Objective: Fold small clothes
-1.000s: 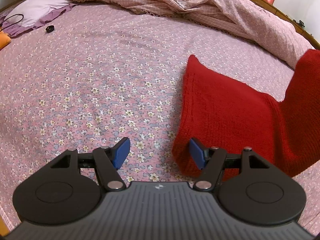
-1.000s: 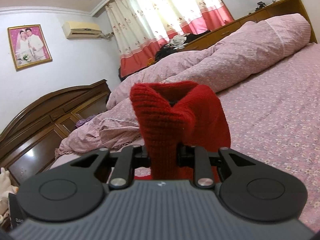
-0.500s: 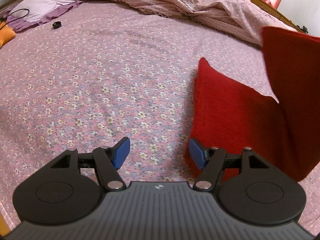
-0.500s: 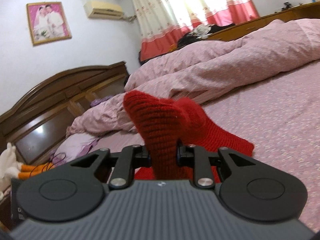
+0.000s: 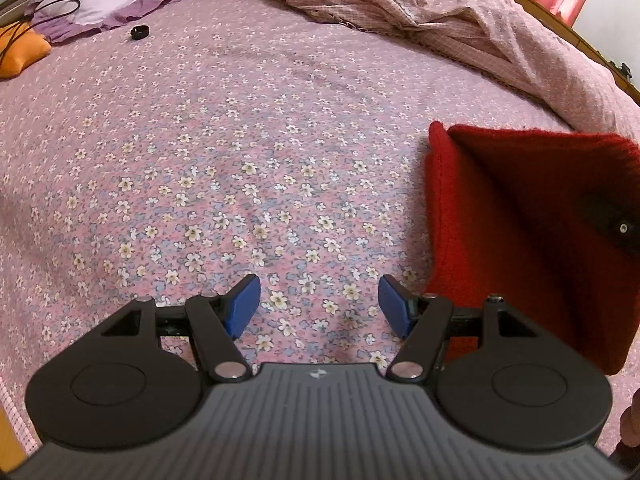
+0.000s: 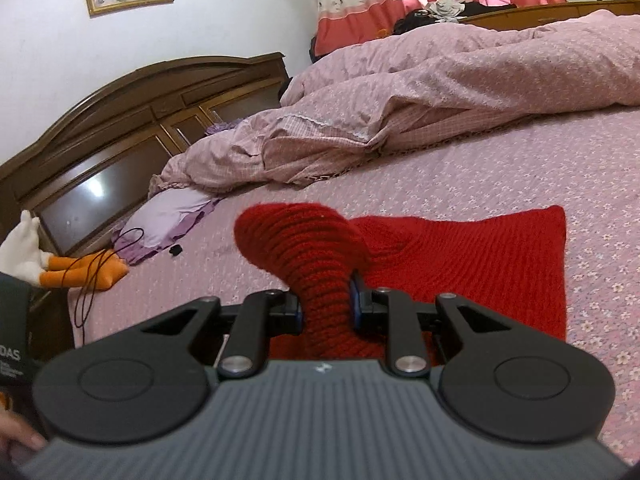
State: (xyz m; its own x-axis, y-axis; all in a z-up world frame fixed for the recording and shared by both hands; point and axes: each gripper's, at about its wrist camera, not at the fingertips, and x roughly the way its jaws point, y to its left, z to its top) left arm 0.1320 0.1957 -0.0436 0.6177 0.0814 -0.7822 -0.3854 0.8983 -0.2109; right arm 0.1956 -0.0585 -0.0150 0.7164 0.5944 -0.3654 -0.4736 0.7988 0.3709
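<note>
Red knit garment (image 6: 480, 264) lay on the floral bedsheet (image 5: 240, 160), near the foot-side area with the rumpled pink duvet (image 6: 440, 92) beyond it. Right gripper (image 6: 326, 308) was clamped narrow on a bunched edge of the knit, that edge lifted into a hump above the flat part and draped over toward the rest of the cloth. In the left wrist view the raised flap stood up like a tent over the lower layer, so the fold looked mid-way, not laid yet (my read).

Left gripper (image 5: 318, 306) was spread wide, nothing between the blue pads (image 5: 242, 304), hovering over bare sheet just beside the garment's near left edge, not touching it as far as I could tell.

To do this step well: carry the pinched edge across low and level so the knit lays flat onto the lower layer, line the edge up with the far border before letting go, and avoid dragging the bottom layer along. The free claw could pin the near edge down to stop sliding. Thick knit bunches easily, so release only once it is flat, then smooth.

Pillow (image 5: 108, 0), orange plush toy (image 6: 80, 272) and headboard (image 6: 120, 128) sat well apart, irrelevant.
</note>
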